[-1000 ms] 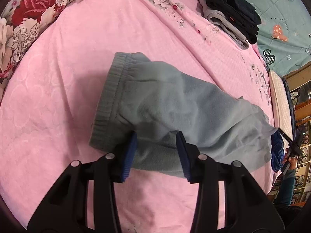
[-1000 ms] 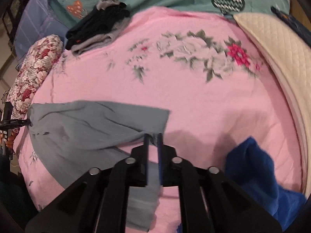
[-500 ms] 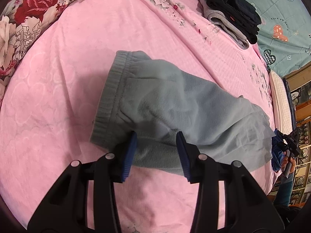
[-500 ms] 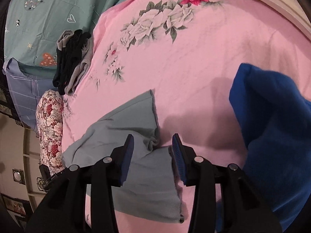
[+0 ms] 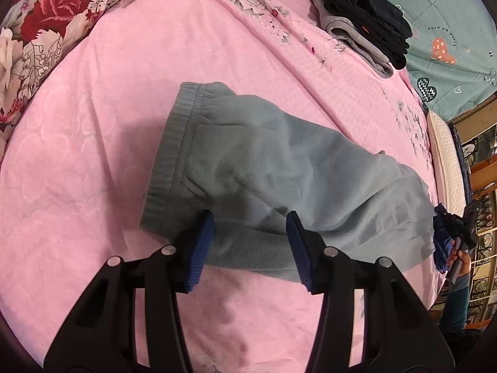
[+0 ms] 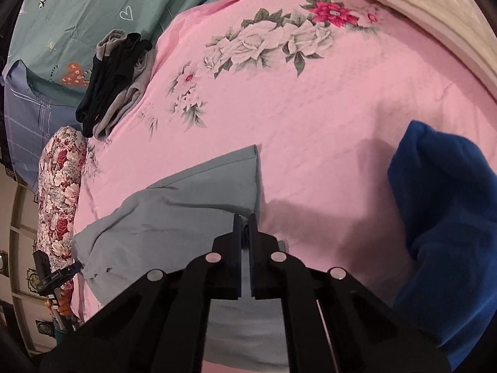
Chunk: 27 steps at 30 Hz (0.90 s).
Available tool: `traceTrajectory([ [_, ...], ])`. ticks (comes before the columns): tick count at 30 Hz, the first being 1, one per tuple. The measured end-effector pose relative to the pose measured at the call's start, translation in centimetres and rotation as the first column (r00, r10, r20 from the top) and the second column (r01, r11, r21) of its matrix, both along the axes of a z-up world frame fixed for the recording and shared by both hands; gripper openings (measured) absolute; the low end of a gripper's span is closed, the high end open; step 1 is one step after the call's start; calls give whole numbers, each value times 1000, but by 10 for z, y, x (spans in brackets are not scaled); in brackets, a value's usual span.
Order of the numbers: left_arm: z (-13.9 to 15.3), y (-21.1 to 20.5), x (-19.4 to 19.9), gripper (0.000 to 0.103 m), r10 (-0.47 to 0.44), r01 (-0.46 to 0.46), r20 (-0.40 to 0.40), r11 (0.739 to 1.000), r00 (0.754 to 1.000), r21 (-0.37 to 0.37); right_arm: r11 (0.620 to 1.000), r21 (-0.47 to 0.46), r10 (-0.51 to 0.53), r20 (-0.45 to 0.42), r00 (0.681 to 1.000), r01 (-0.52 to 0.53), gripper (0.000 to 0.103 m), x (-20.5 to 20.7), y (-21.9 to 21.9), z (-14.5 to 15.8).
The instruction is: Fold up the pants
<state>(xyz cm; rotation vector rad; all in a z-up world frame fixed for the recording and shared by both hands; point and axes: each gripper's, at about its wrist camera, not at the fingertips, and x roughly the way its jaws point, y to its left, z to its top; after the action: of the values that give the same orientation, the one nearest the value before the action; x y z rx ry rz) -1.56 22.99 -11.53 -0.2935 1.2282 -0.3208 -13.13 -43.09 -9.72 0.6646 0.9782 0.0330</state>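
— Across the whole of both views, what lies underneath?

— A bed with a pink bedspread (image 5: 130, 99), printed with white and red flowers toward the upper middle of the right wrist view. A rose-patterned pillow (image 5: 37, 31) sits at the upper left of the left wrist view, and a teal sheet (image 6: 77, 9) with hearts fills the upper left of the right wrist view.

— And the pants?

— The grey pants (image 5: 279, 168) lie flat on the bedspread, running from the ribbed waistband at centre left down to the lower right of the left wrist view. A blue garment (image 6: 450, 233) lies apart from them at the right edge of the right wrist view. A stack of dark folded clothes (image 5: 363, 15) sits well apart at the upper right of the left wrist view.

— How does the left claw stand?

— The left claw (image 5: 250, 248) is spread wide, its blue pads on either side of the pants' near edge just below the waistband, not pinching.

— The right one?

— The right claw (image 6: 244, 227) is closed to a thin slit with grey cloth of the pants pinched between its fingers, at the leg end, lower centre.
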Motion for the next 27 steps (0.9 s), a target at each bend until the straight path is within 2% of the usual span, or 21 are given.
traceTrajectory([
  [4,1,6,7,49,15,-14,-16,1000,1000,27,1000,-2,-11,113,994,12,3,-9,4,48],
  [6,2,10,10,38,22,-20,-31,999,999,45,1000,-4,-13,160,987,14,3,-22,7,73],
  [7,3,12,10,38,22,-21,-34,999,999,43,1000,-6,-15,179,984,16,3,-32,9,84],
  [10,7,18,9,38,15,-14,-28,999,999,34,999,-15,-29,192,981,32,3,-64,10,96],
  [12,8,22,7,38,9,-8,-23,1000,1000,26,999,0,-53,132,990,54,3,-81,5,74],
  [14,6,25,6,38,1,-1,-21,1000,1000,20,995,35,-89,7,996,89,3,-93,0,31],
  [16,2,27,5,38,2,-2,-32,1000,999,6,990,83,-107,-83,991,114,3,-102,-4,-2],
  [18,1,28,5,38,4,-4,-38,1000,999,-4,990,79,-111,-103,988,120,3,-98,-5,-11],
  [21,3,25,7,43,6,-6,-36,1000,999,-1,997,31,-74,-23,997,75,3,-71,1,24],
  [23,5,20,7,46,3,-3,-27,1000,1000,13,1000,-8,-24,95,995,25,3,-58,13,69],
  [25,3,17,6,47,1,-1,-26,1000,1000,28,999,-40,16,186,982,-8,3,-58,22,101],
  [27,1,18,5,47,4,-4,-30,1000,1000,25,998,-62,30,219,975,-17,3,-68,25,112],
])
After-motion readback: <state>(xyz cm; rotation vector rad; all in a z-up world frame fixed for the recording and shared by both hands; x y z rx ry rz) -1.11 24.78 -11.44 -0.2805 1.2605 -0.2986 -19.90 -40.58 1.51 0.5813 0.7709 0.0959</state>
